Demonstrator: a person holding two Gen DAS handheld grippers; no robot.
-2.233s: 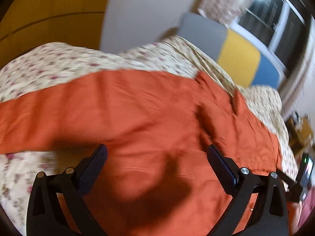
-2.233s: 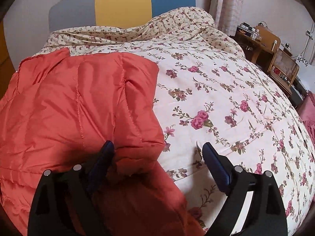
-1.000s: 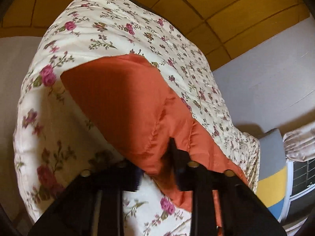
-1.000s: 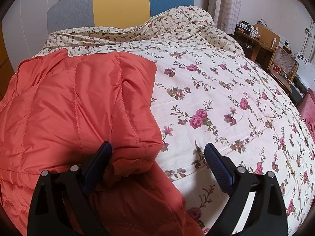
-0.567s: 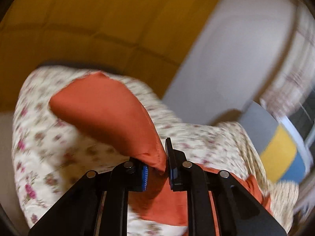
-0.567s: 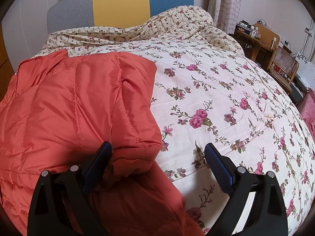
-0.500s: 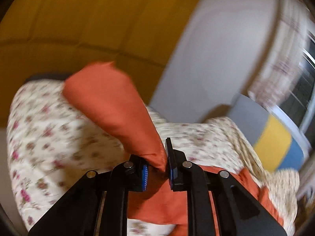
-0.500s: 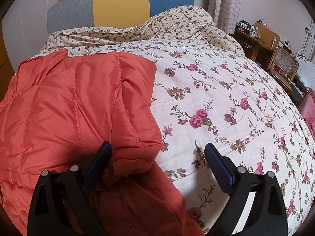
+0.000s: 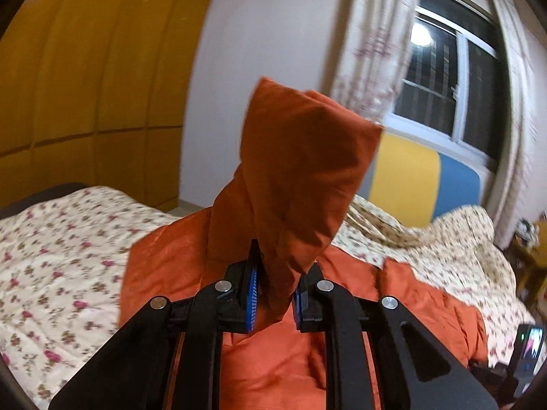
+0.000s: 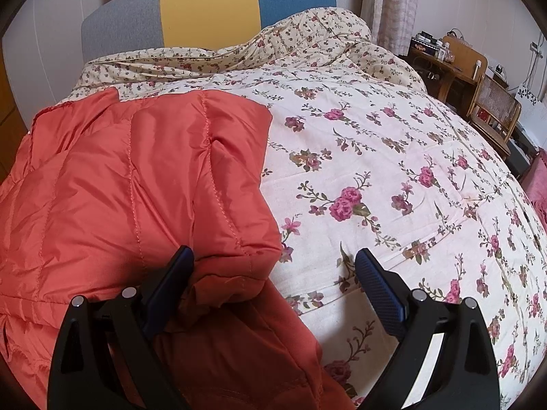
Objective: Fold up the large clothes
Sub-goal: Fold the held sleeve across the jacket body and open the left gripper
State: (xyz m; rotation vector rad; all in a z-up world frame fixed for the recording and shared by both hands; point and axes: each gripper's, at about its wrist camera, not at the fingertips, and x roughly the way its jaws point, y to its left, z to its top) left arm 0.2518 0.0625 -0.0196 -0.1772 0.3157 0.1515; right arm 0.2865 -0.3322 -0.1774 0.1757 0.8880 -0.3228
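An orange quilted jacket lies on the left part of a bed with a floral cover. My left gripper is shut on the jacket's sleeve and holds it up in the air above the jacket's body. The sleeve end stands up in front of the camera. My right gripper is open and low over the bed, its left finger against the jacket's folded right edge, its right finger over bare cover.
A headboard in grey, yellow and blue stands at the far end. A wooden desk and chair stand at the right of the bed. A yellow panelled wall and a window show in the left wrist view.
My left gripper closed on the sleeve at the bed's left side and has lifted it up and swung it over toward the jacket's body. My right gripper has stayed still and open.
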